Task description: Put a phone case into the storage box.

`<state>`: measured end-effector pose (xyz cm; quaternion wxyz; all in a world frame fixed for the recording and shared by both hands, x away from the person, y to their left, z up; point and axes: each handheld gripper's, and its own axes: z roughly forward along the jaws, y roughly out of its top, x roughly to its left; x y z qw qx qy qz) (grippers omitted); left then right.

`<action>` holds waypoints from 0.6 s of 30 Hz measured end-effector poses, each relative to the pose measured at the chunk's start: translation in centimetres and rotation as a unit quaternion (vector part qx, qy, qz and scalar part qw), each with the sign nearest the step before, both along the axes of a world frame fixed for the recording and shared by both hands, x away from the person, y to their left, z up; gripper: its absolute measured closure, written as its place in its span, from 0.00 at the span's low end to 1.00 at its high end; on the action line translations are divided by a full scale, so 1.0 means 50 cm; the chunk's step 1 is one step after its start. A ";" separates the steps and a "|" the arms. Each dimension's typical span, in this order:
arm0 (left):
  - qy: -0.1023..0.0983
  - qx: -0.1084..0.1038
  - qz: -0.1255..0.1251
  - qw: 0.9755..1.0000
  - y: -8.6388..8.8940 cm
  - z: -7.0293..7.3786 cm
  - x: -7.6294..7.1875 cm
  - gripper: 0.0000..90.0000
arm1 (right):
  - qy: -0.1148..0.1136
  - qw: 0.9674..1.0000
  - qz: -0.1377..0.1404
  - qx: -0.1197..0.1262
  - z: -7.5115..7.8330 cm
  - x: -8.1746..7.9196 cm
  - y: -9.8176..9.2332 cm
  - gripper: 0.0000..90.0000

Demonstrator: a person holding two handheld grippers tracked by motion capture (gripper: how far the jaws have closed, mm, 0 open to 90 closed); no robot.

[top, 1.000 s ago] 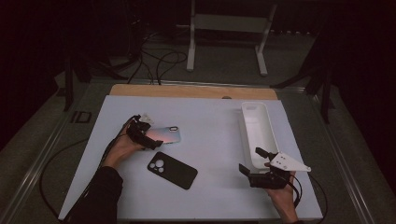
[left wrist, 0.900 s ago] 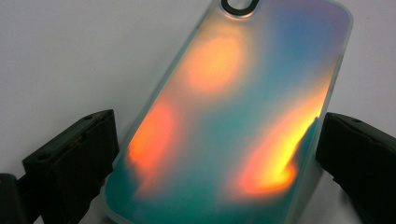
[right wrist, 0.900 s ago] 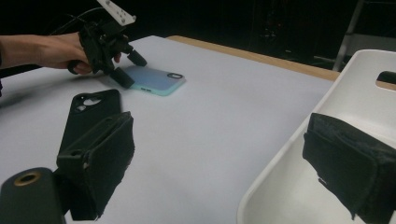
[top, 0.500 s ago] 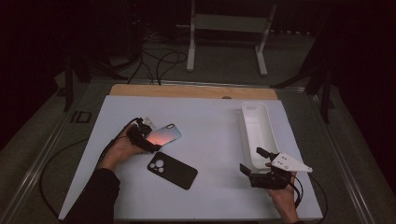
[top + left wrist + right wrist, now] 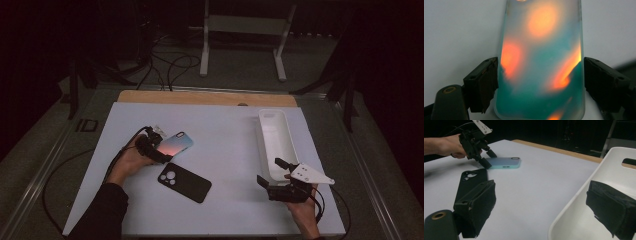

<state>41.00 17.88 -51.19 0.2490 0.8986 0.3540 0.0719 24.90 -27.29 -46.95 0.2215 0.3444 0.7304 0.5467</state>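
Observation:
A phone case (image 5: 176, 144) in teal with orange blotches lies at the table's left. My left gripper (image 5: 155, 150) is shut on its near end. In the left gripper view the case (image 5: 541, 37) stands between both black pads (image 5: 486, 82), which touch its long edges; the jaws have just been closing on it. A black phone case (image 5: 184, 182) with a camera cutout lies flat just in front of it. My right gripper (image 5: 268, 171) is open at the near end of a white tray (image 5: 265, 131), whose rim (image 5: 579, 195) runs between its jaws.
The white board (image 5: 225, 135) covers the table, with a wooden strip (image 5: 205, 97) along its far edge. Cables trail from both grippers off the near side. A metal stand (image 5: 242, 30) and floor cables sit beyond the table.
The left gripper closed onto the coloured case, which turned slightly and now shows its orange and teal face. The right gripper and black case stayed put.

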 end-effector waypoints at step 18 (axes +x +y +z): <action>-0.063 -0.082 0.030 0.994 0.012 0.065 -0.043 0.19 | 0.004 1.000 0.001 0.002 0.008 0.003 0.007 0.10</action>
